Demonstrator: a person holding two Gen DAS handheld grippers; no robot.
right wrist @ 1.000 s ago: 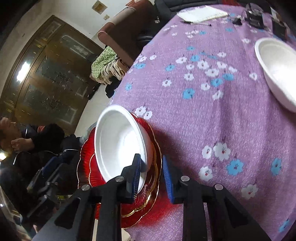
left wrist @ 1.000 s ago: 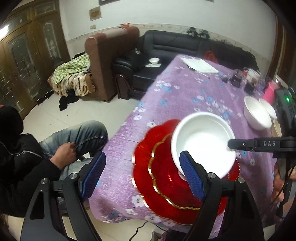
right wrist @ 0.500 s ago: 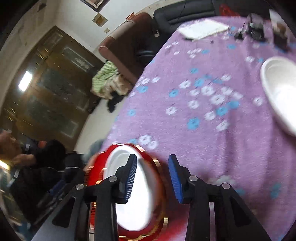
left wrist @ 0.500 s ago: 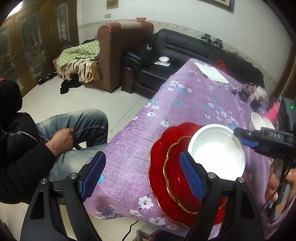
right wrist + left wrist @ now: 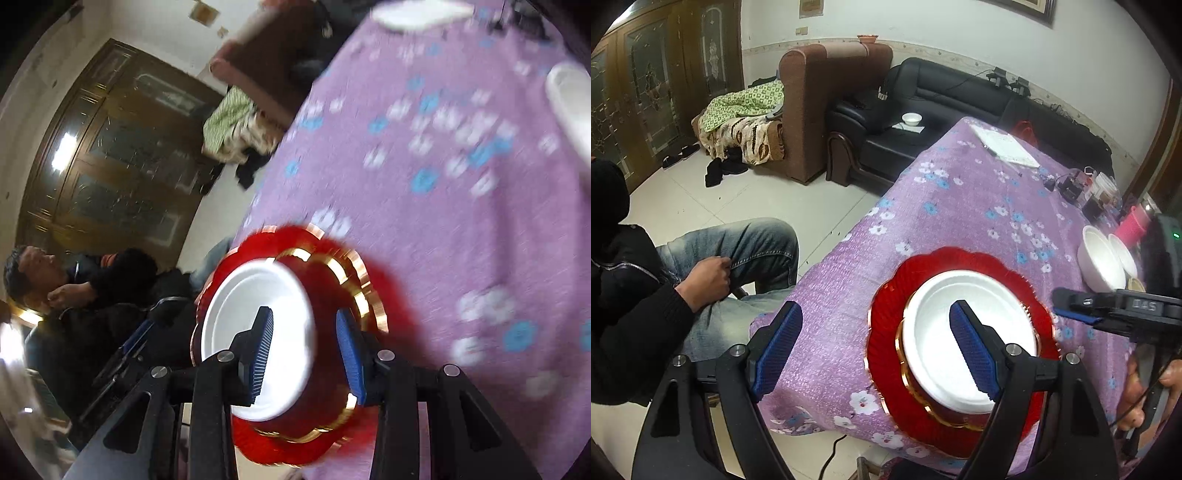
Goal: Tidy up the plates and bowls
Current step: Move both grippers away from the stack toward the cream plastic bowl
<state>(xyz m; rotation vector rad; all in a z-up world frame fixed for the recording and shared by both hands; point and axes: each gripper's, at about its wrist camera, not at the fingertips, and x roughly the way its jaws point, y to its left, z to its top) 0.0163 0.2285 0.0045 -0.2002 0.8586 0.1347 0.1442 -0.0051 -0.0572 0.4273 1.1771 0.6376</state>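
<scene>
A white bowl (image 5: pixel 931 325) sits on stacked red plates with gold rims (image 5: pixel 882 332) near the table's front corner. It also shows in the right wrist view (image 5: pixel 236 314) on the red plates (image 5: pixel 343 280). My left gripper (image 5: pixel 875 347) is open and empty, above the table's front edge beside the plates. My right gripper (image 5: pixel 304 354) is open and straddles the bowl's near rim without gripping it; it also shows in the left wrist view (image 5: pixel 1071 314) at the right of the plates. Two more white bowls (image 5: pixel 1102 258) stand further back on the right.
The table has a purple flowered cloth (image 5: pixel 960 206). A notepad (image 5: pixel 1004 147), jars and a pink cup (image 5: pixel 1130 225) stand at its far end. A seated person (image 5: pixel 646 280) is at the left of the table. Sofas (image 5: pixel 945 107) stand behind.
My right gripper has let go of the white bowl, opened and drawn back a little. The bowl now rests flat on the red plates. My left gripper has risen and stayed open.
</scene>
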